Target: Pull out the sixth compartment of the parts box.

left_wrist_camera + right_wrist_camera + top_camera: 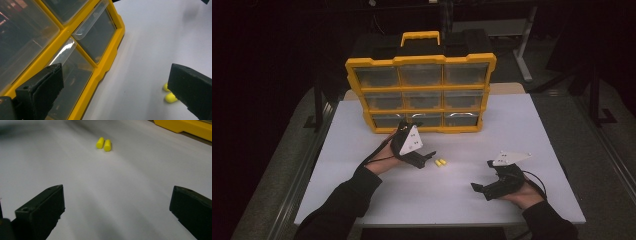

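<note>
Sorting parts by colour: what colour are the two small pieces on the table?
Yellow; the two small pieces show best in the right gripper view.

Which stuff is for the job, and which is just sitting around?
Likely for the job:
two yellow plugs
drawer box
left gripper, open
right gripper, open

Just around:
table
metal stand behind it

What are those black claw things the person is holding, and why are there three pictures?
They are grabbing tools, one in each hand. The left gripper and the right gripper both have their jaws open and hold nothing. One picture is taken from above the white table. The other two come from little cameras riding on each tool, looking out between its jaws. On the table stand a yellow drawer box with clear drawers, and two small yellow pieces lying side by side.
</note>
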`<move>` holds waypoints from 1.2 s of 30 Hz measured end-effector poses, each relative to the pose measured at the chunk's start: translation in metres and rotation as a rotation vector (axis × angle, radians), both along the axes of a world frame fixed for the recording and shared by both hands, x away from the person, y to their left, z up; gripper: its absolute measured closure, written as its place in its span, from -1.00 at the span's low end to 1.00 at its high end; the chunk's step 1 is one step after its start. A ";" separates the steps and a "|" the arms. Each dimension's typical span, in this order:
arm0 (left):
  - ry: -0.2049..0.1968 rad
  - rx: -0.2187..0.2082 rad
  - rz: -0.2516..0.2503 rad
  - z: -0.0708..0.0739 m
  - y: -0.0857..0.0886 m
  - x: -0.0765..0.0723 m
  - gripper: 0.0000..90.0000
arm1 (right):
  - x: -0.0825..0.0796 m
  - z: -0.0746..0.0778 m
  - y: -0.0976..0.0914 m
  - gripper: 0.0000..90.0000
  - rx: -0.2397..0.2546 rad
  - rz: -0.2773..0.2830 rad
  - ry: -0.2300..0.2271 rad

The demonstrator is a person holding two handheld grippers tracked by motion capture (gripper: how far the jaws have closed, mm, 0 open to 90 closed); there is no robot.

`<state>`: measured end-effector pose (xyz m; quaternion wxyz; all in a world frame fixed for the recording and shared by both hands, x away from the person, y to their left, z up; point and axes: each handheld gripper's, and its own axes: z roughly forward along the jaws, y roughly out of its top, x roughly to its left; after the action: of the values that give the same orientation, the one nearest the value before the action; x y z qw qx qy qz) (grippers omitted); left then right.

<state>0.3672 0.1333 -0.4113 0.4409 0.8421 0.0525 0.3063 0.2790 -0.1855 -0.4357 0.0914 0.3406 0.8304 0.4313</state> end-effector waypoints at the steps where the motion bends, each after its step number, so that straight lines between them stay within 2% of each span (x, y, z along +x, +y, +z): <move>1: -0.008 0.003 0.000 0.000 0.000 0.000 -1.00 | 0.000 0.000 0.000 -1.00 0.000 0.000 0.000; 27: -0.169 0.123 0.000 -0.004 -0.005 -0.008 -1.00 | 0.000 0.000 0.000 -1.00 -0.001 0.002 0.000; 36: -0.250 0.187 -0.006 -0.005 -0.009 -0.012 -1.00 | 0.000 0.000 0.000 -1.00 -0.002 0.002 0.000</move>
<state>0.3551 0.1245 -0.4162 0.3646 0.8349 -0.0340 0.4110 0.2787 -0.1853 -0.4357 0.0913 0.3394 0.8312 0.4308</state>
